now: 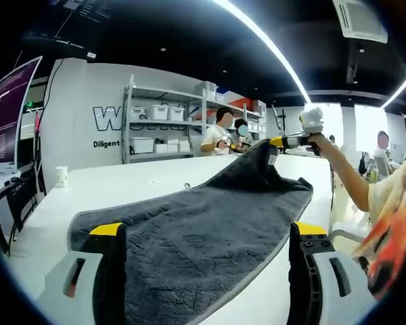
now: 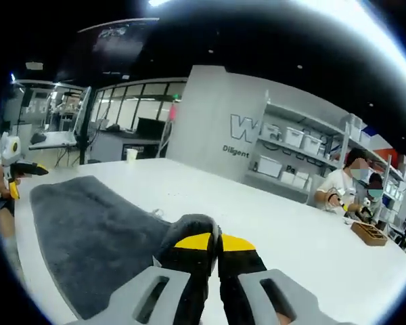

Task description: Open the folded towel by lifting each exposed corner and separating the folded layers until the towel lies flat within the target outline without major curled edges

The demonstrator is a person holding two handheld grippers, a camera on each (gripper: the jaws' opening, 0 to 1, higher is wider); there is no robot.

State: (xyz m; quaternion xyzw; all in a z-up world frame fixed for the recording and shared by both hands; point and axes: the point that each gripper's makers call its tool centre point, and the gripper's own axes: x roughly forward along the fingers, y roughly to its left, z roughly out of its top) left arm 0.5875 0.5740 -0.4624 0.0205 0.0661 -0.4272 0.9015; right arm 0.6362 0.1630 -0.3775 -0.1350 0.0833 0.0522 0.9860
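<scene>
Dark grey towel (image 1: 189, 237) spread across white table (image 1: 142, 179), centre frame. Right gripper (image 2: 213, 245) clenched on lifted corner; left gripper (image 1: 206, 233) released, jaws astride cloth. Best pulled outward, low, steadily.

Fuzzy grey cloth towel (image 1: 189, 237), smooth white table (image 1: 142, 179)

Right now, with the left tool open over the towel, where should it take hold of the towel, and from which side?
Take the near corner of the towel, at its grey hem, coming in from the table edge. The right tool holds the far corner raised; the near end lies flat between the open left tool jaws.
</scene>
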